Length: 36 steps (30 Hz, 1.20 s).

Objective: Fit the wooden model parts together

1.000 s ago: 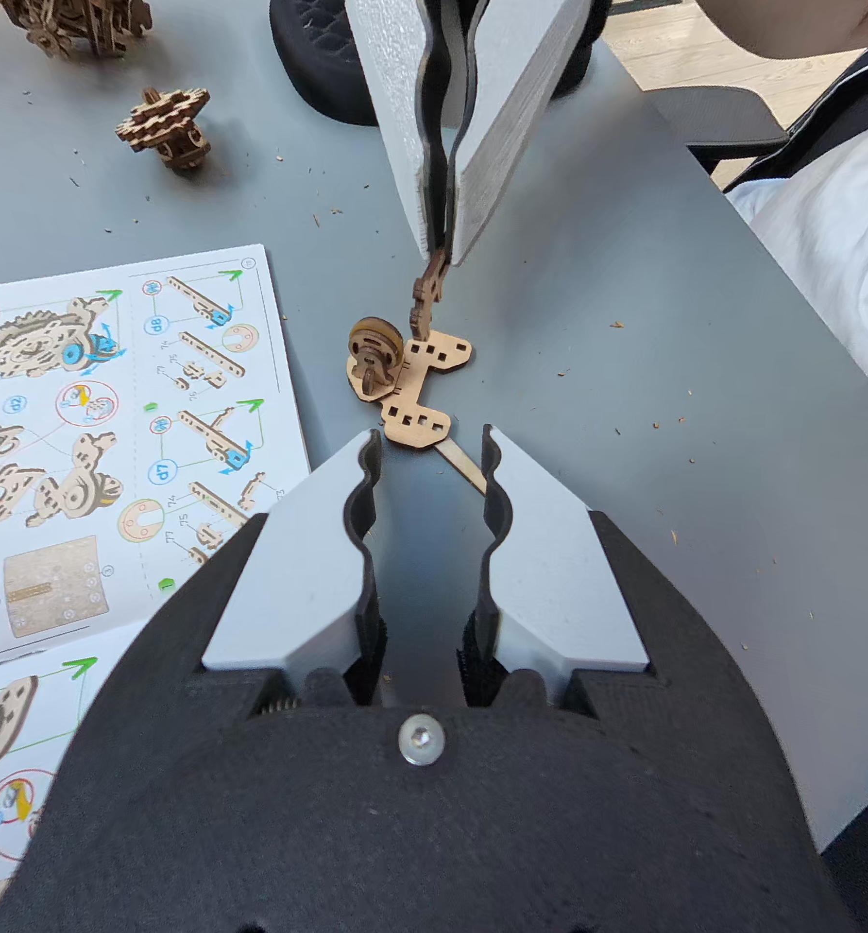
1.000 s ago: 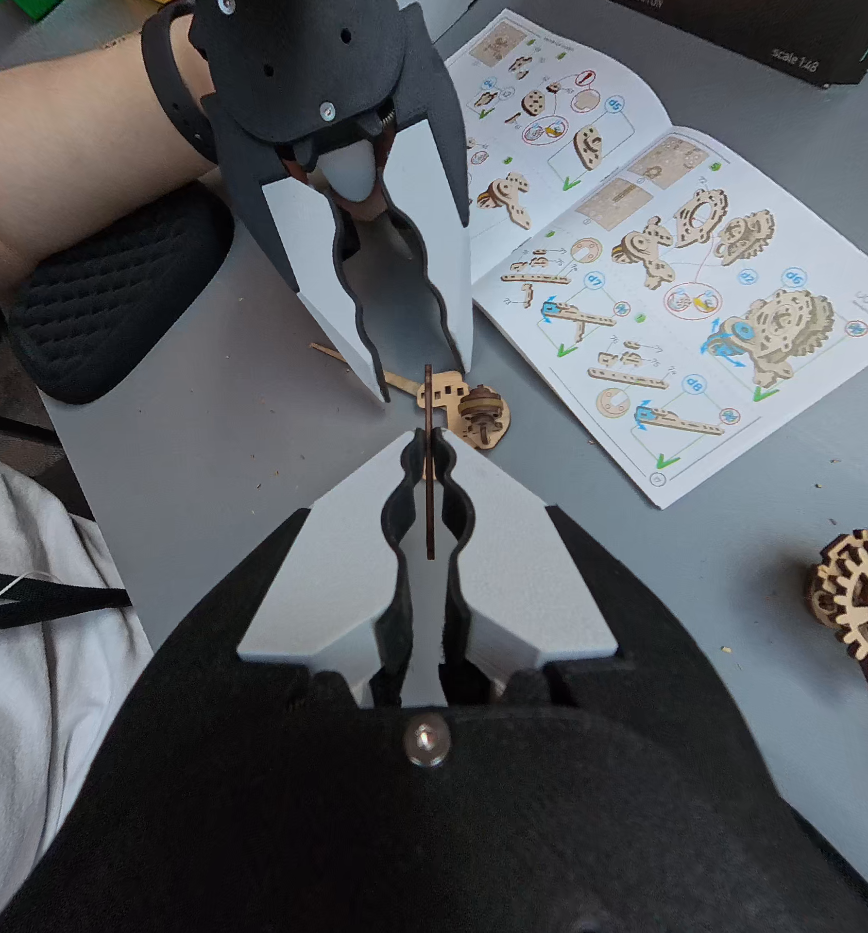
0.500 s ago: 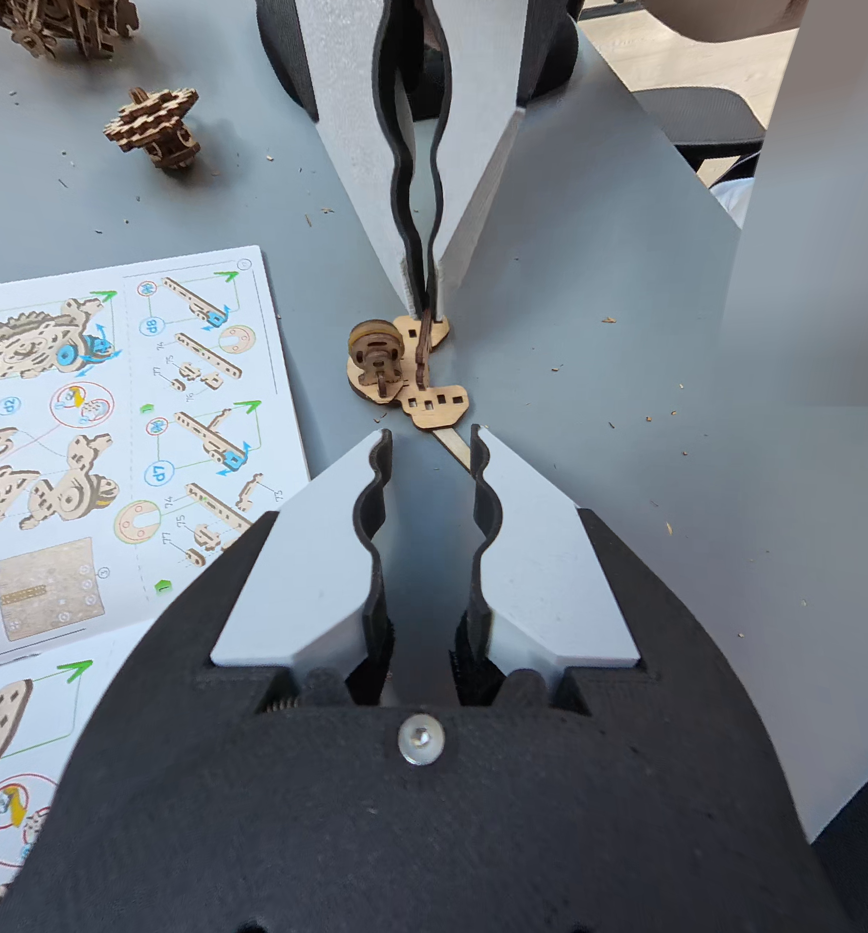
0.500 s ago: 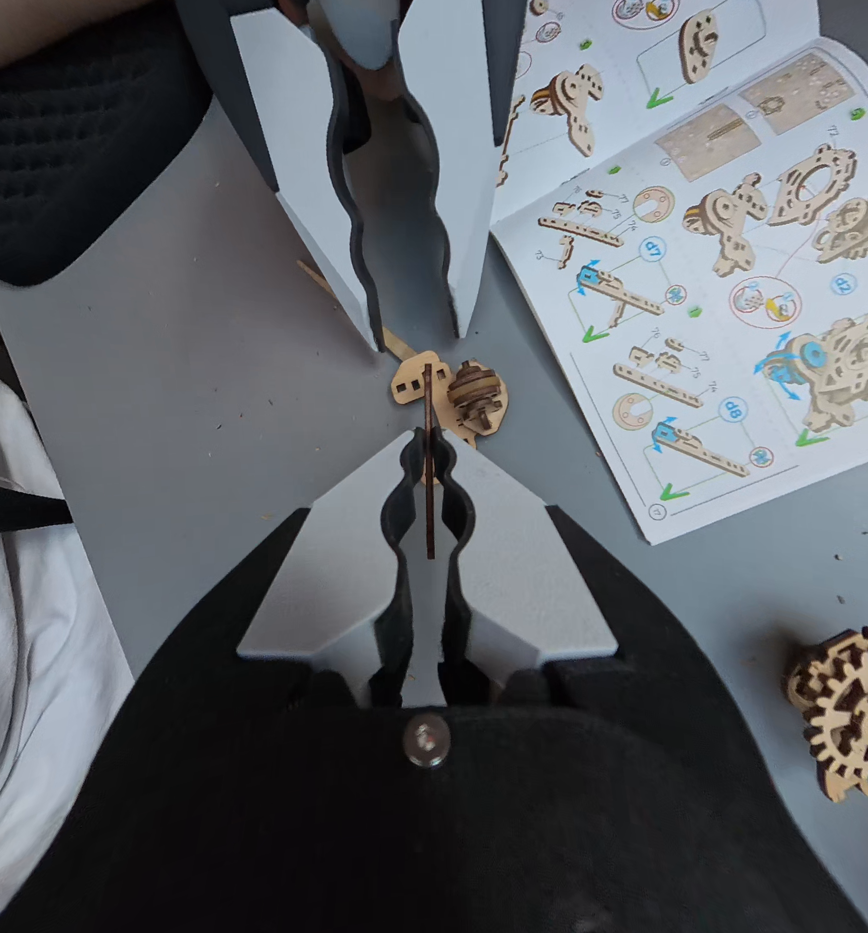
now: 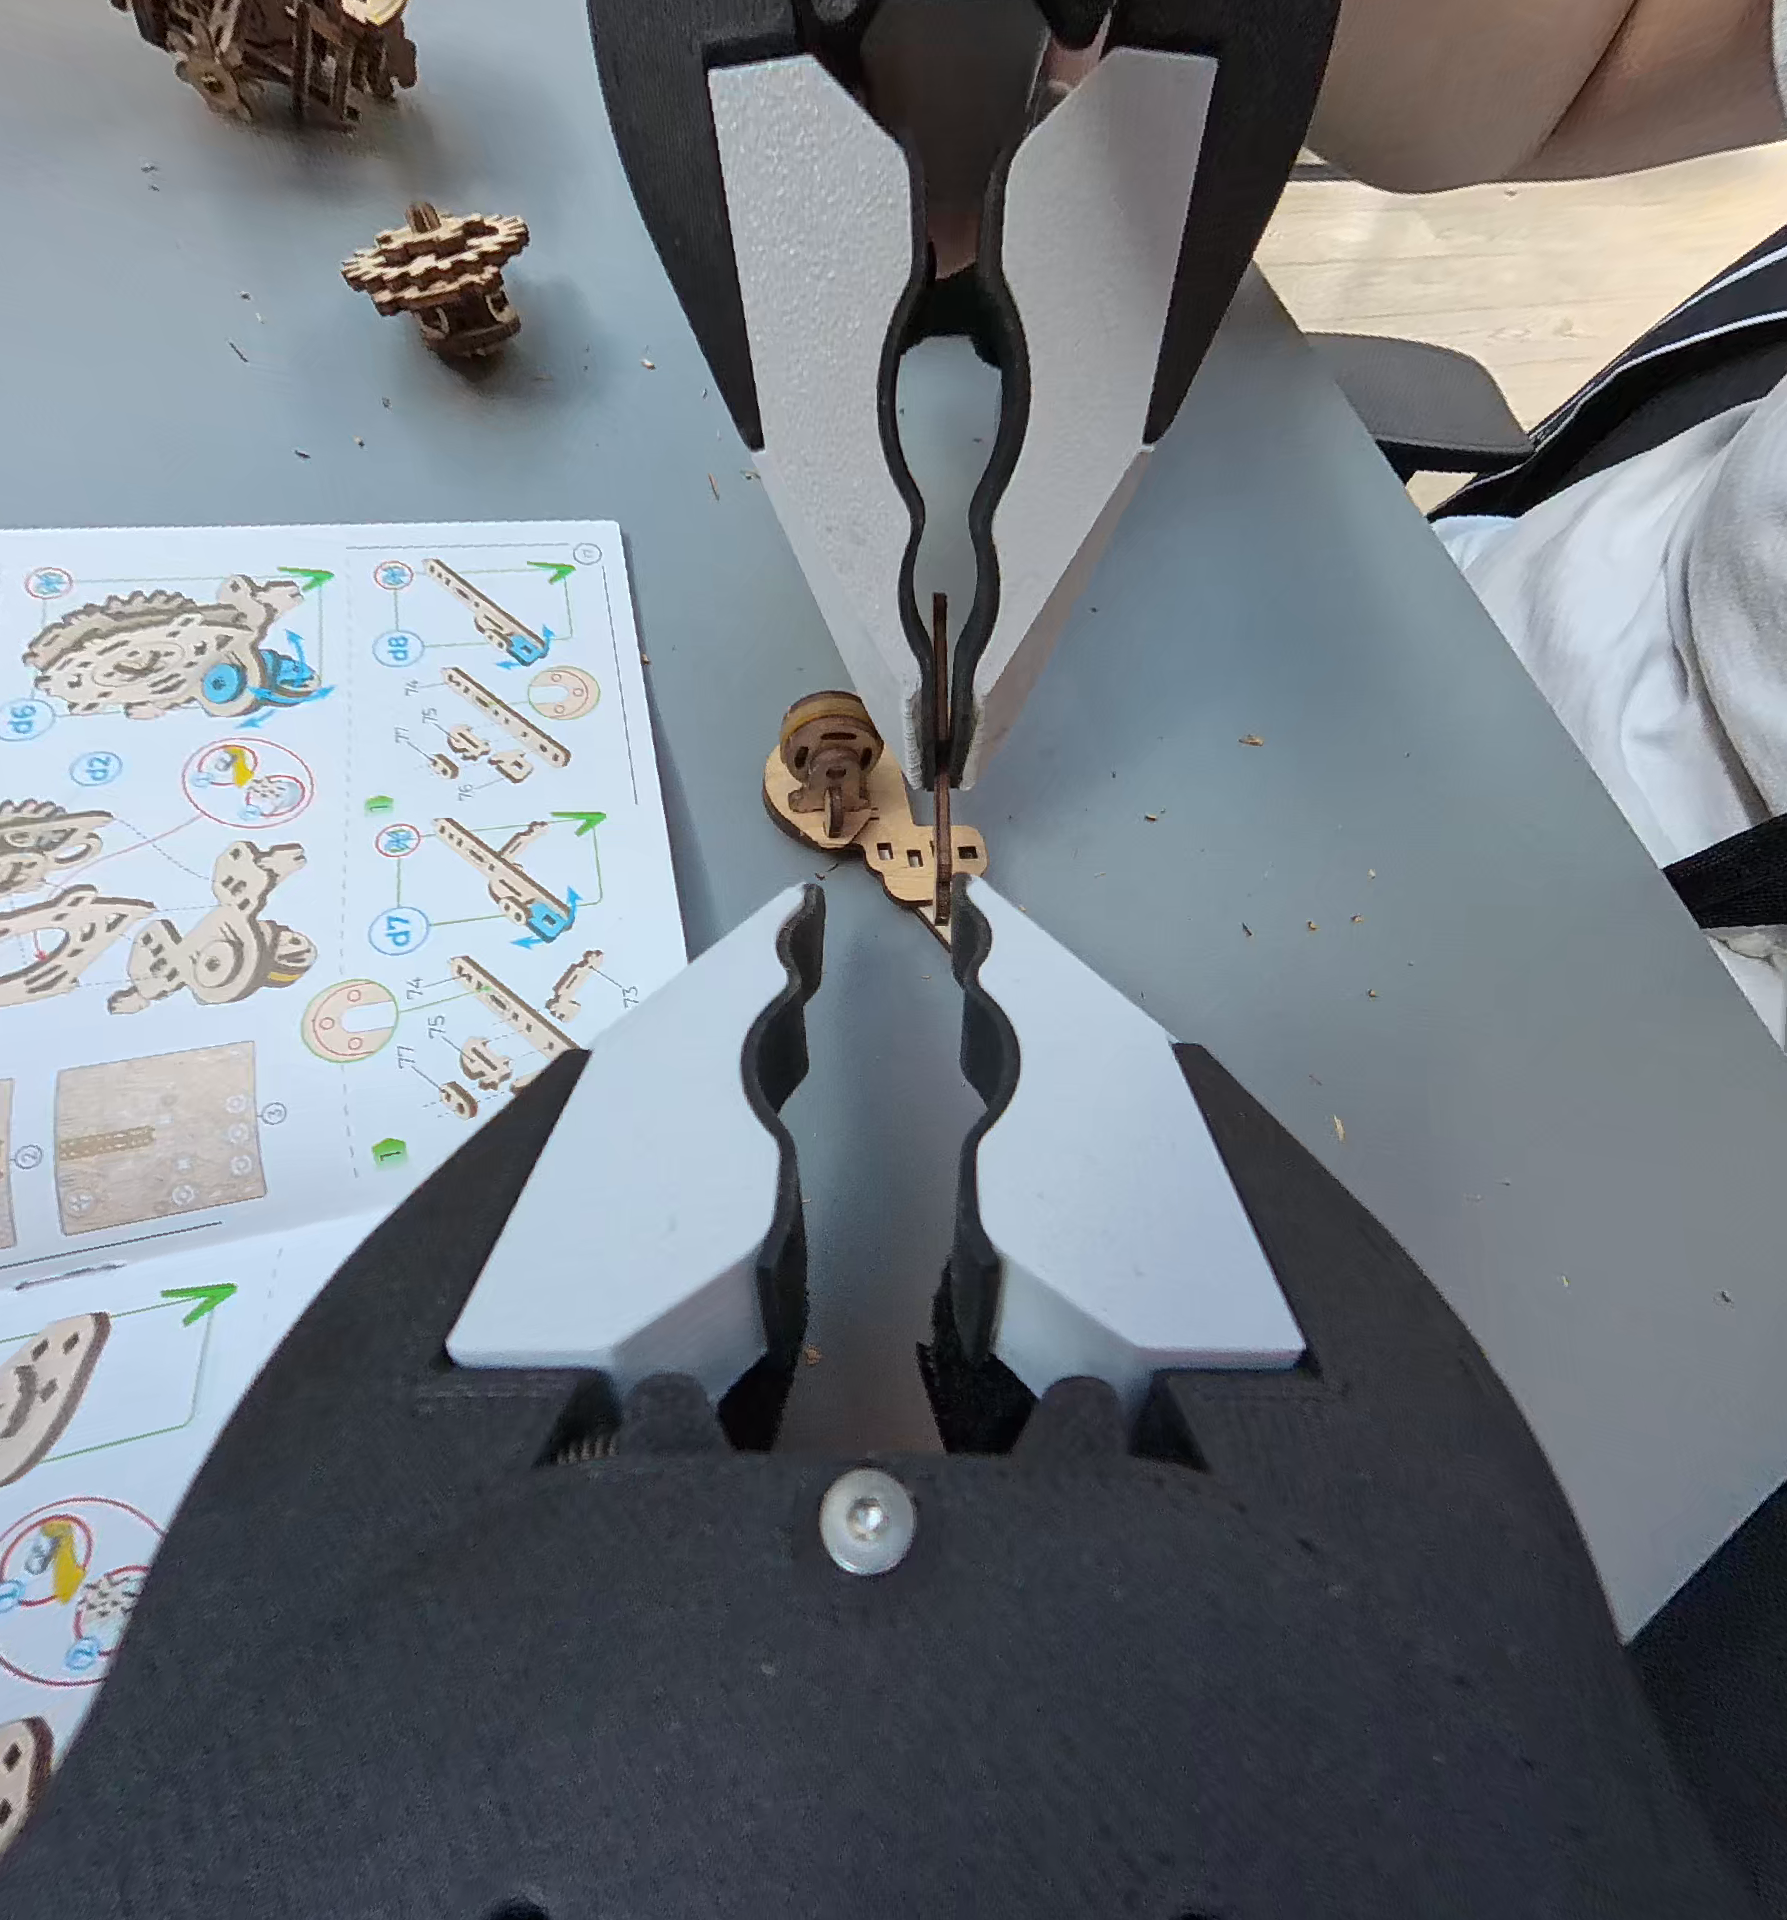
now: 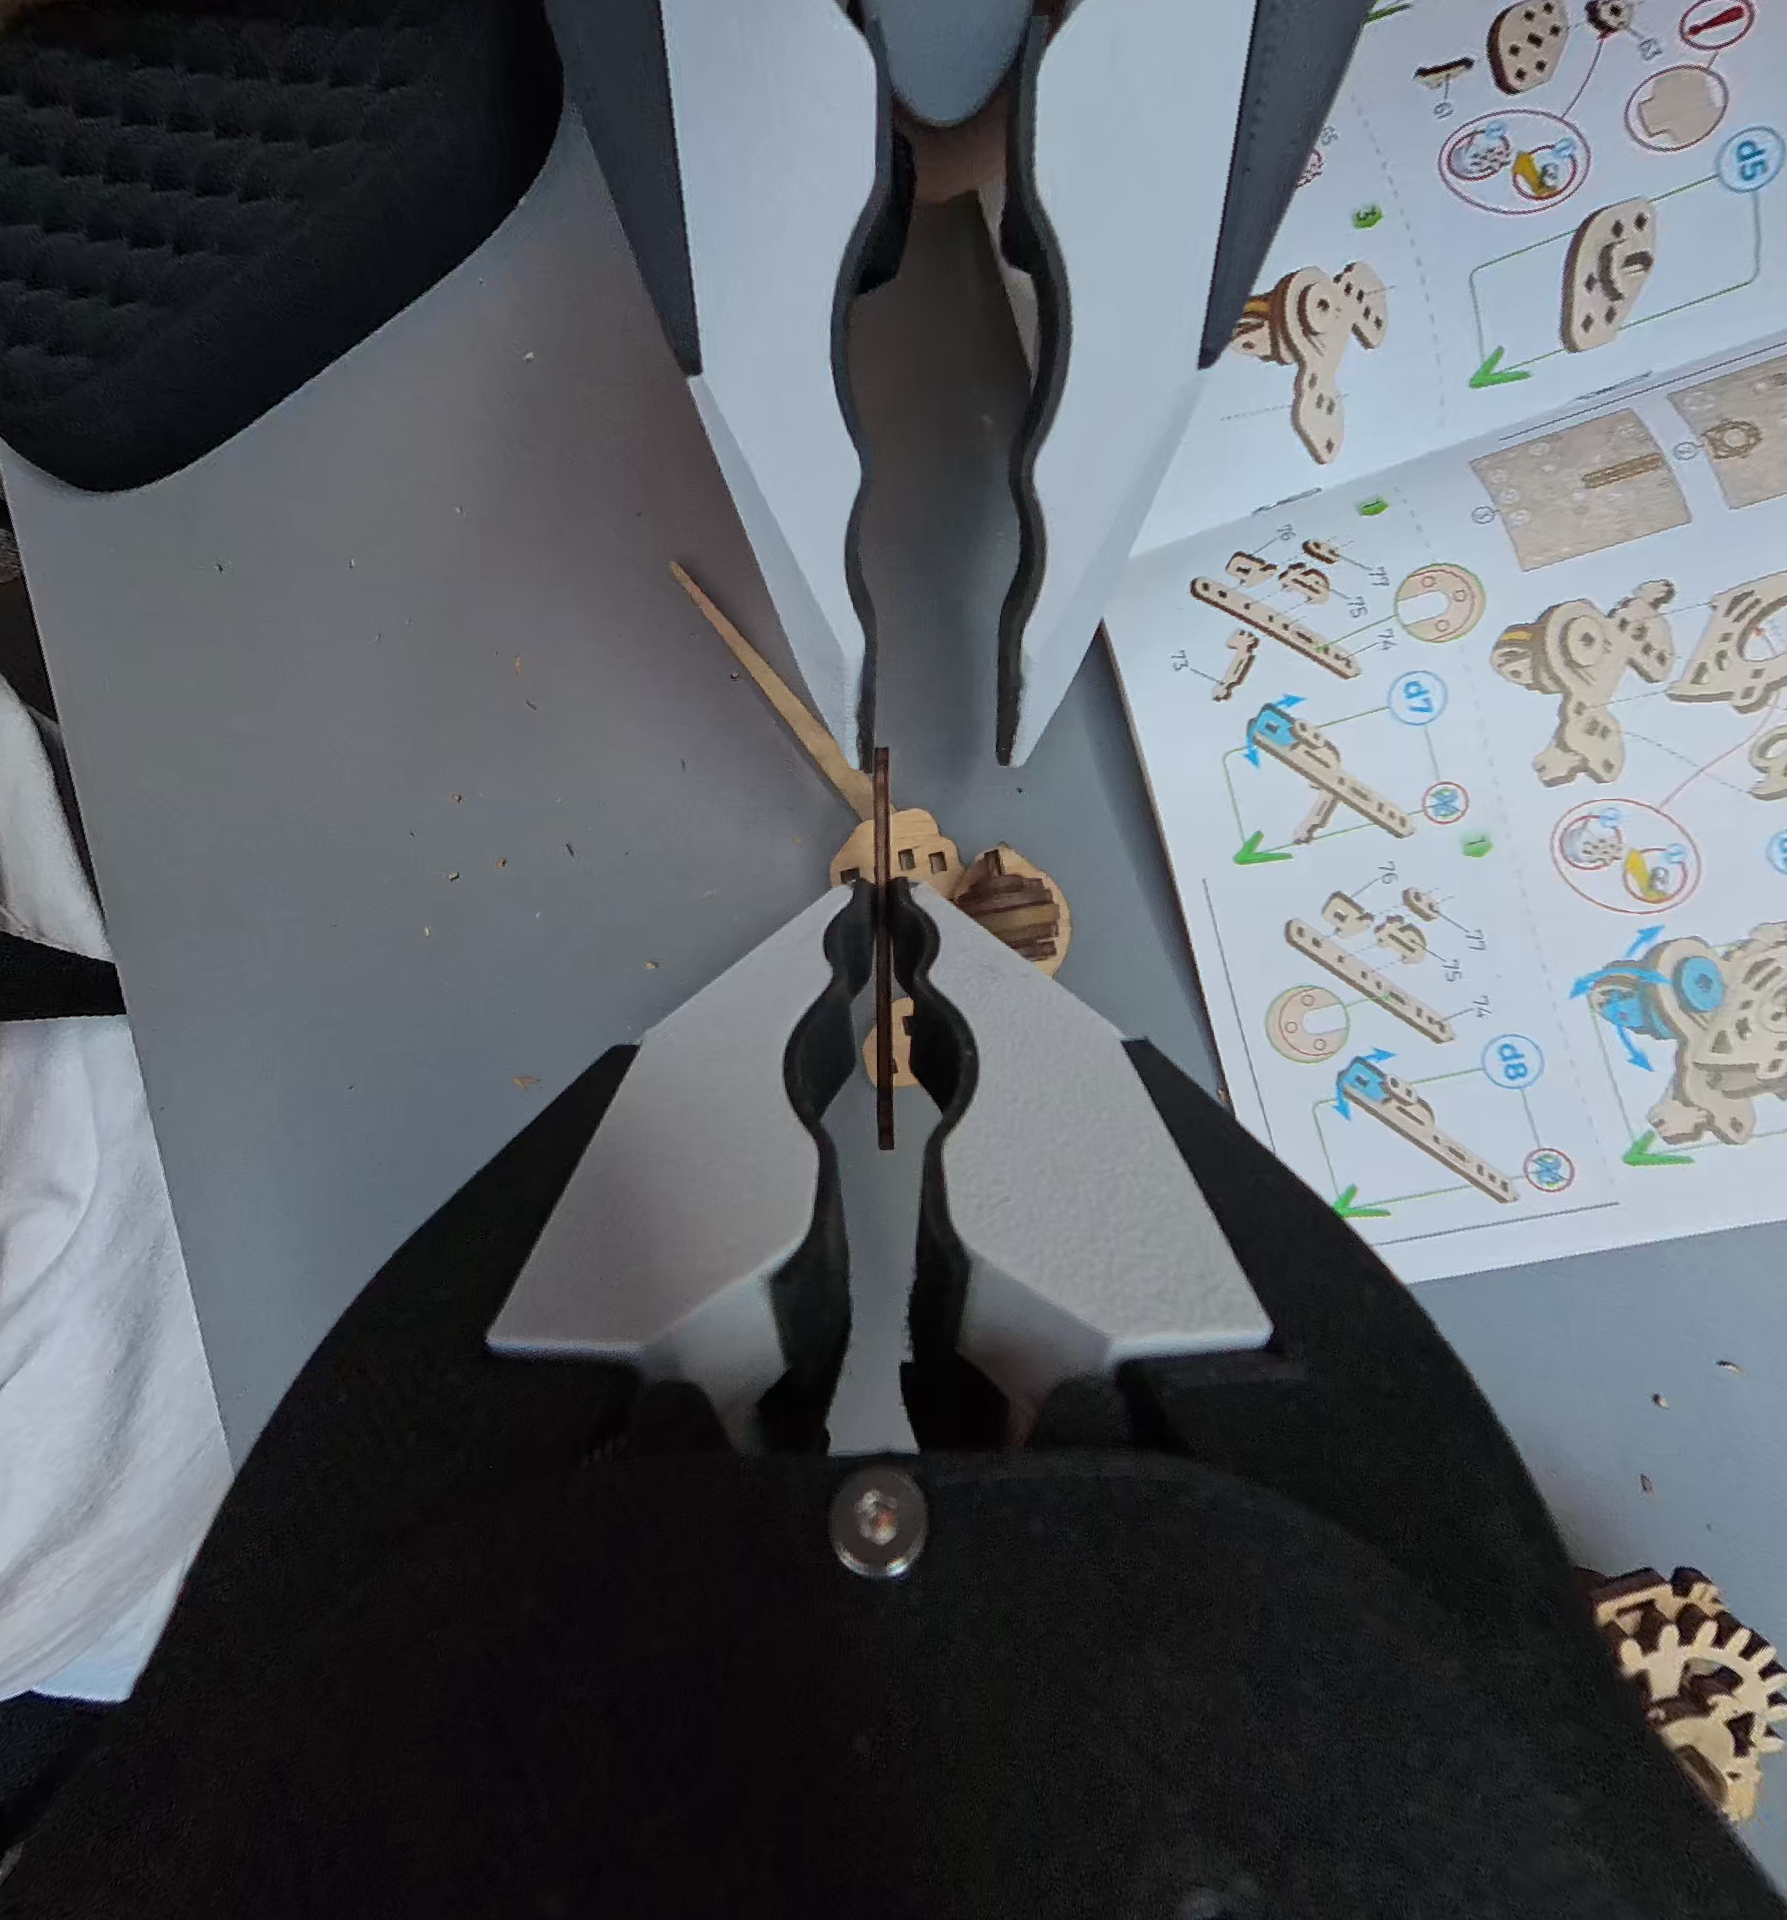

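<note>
The right gripper (image 6: pixel 881 894) pinches a thin strip (image 6: pixel 883 966) on edge, directly over the slotted plate (image 5: pixel 904 854) lying mid-table. The left gripper (image 5: pixel 887 902) waits spread at the plate's 6 o'clock. Best to keep the strip upright, align tab with slot, then press straight down. Pale plate; a small wheel (image 5: pixel 829 740) stands at its 10 o'clock.

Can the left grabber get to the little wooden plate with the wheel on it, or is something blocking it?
Probably yes. The left gripper is open and empty, right at the flat wooden base. But the right gripper holds a thin wooden strip upright over that same end, so it would have to grab around that.
</note>
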Tool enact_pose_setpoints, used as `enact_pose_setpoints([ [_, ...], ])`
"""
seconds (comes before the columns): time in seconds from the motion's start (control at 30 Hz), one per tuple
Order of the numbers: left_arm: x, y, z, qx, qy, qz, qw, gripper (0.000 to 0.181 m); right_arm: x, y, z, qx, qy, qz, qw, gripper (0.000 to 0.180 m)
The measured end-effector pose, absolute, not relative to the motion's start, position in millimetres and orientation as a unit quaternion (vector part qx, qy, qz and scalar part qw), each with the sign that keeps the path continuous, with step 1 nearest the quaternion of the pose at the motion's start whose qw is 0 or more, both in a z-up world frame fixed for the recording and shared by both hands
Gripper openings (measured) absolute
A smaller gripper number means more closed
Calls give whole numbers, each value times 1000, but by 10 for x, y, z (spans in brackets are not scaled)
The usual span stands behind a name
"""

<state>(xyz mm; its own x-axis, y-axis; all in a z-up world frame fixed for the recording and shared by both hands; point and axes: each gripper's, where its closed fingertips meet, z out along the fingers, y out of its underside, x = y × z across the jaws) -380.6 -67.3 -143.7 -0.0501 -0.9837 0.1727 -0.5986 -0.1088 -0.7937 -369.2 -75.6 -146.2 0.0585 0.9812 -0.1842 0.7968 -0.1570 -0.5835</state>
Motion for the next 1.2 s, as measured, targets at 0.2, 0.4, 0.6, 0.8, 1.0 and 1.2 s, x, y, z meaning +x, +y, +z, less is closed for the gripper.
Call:
enact_pose_setpoints([
  [0.2, -3798, -724, -1556, -635, 646, -346, 244, 16, -3685, -694, -1479, -704, -648, 224, 185, 2],
  [0.4, -3825, -699, -1598, -647, 644, -335, 235, 16, -3698, -695, -1505, -706, -655, 203, 174, 3],
  [0.6, -3811, -681, -1584, -645, 645, -329, 245, 16, -3743, -707, -1456, -703, -655, 202, 192, 2],
  [0.8, -3801, -670, -1514, -636, 646, -331, 262, 12, -3711, -662, -1467, -701, -662, 191, 182, 2],
  [1.0, -3815, -694, -1511, -625, 658, -325, 265, 1, -3720, -667, -1482, -700, -665, 189, 178, 2],
  [1.2, -3801, -674, -1487, -629, 653, -323, 271, 1, -3688, -642, -1473, -699, -670, 169, 185, 3],
])
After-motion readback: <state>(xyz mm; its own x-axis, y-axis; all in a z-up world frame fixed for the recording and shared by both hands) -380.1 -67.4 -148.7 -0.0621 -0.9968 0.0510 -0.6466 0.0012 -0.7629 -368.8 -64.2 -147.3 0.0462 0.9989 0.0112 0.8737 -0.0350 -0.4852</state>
